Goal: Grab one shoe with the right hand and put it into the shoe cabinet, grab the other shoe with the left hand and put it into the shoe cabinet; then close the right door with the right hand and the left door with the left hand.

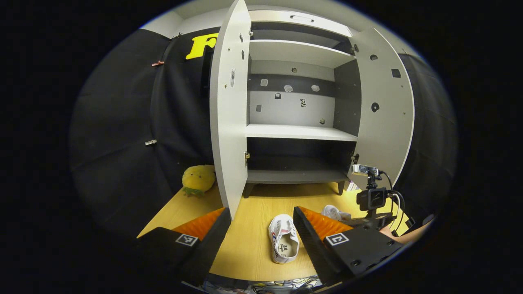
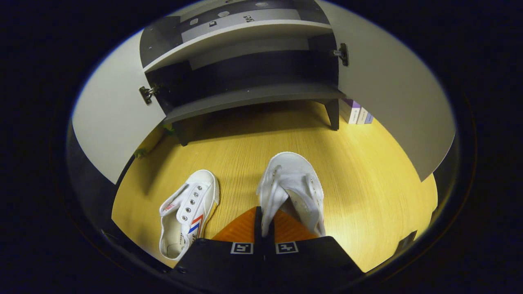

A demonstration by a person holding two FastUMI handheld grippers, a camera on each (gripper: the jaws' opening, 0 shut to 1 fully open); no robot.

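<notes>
We judge the white canvas shoe [image 2: 292,185] before the shoe cabinet [image 2: 253,98] light and floppy, best pinched at its collar, where our right gripper [image 2: 264,222] clamps it; our left gripper [image 1: 261,228] gapes.

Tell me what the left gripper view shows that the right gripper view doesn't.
Left gripper view: the cabinet's upper shelves, a yellow plush toy, the open left tool. Right gripper view: books beside a cabinet leg, the right tool shut on the plain white shoe's edge. Both: the striped shoe on the wooden surface, the bottom shelf, the open doors.
</notes>
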